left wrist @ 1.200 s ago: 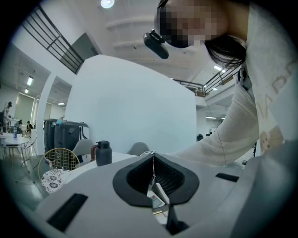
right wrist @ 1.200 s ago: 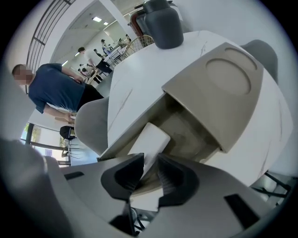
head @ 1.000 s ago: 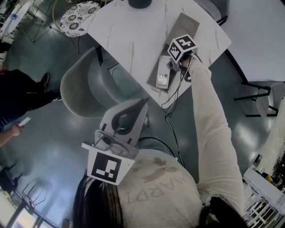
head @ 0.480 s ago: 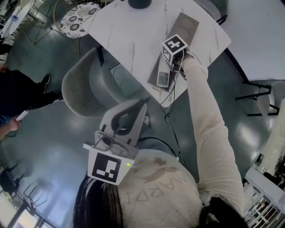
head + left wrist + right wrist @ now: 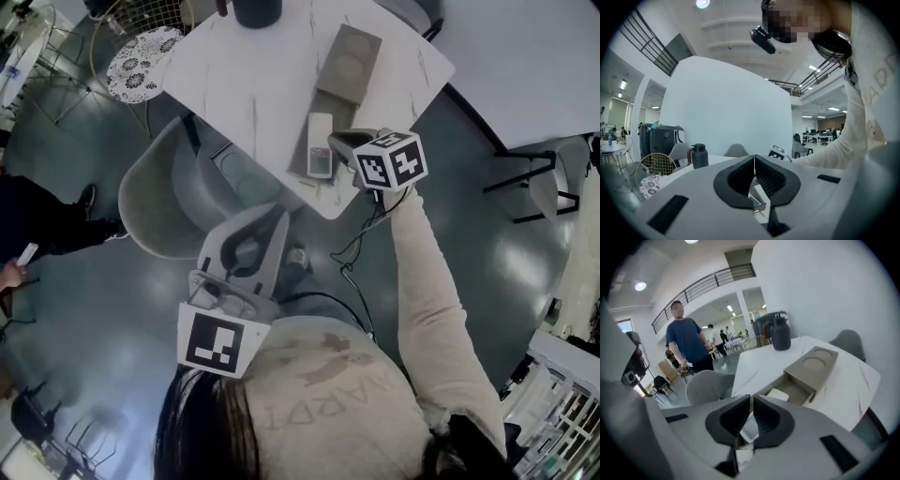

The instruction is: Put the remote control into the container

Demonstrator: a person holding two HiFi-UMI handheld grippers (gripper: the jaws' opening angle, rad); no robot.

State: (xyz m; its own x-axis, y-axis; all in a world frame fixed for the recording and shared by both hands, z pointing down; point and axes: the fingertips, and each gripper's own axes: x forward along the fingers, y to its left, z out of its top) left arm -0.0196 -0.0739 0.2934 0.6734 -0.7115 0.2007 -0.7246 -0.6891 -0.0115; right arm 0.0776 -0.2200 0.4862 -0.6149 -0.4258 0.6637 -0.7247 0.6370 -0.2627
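Note:
A white remote control (image 5: 320,157) lies in the open drawer (image 5: 306,150) of a grey-brown container (image 5: 347,58) on the white marble table (image 5: 253,75). My right gripper (image 5: 337,142) hovers just right of the drawer, near the table's front corner. Its jaws are shut with nothing between them. In the right gripper view (image 5: 751,400) the drawer (image 5: 799,389) and remote (image 5: 779,393) lie just beyond the closed tips. My left gripper (image 5: 280,218) is held low near the person's chest, off the table. Its jaws (image 5: 754,160) are shut and empty.
A dark flask (image 5: 256,9) stands at the table's far edge. A grey chair (image 5: 169,192) sits left of the table and a round patterned side table (image 5: 141,58) beyond it. A cable (image 5: 361,239) hangs off the table's corner. A person (image 5: 686,341) stands behind the chair.
My right gripper has drawn back from over the remote to the right of the drawer, and its jaws have closed. The remote stays in the drawer. The left gripper has barely moved.

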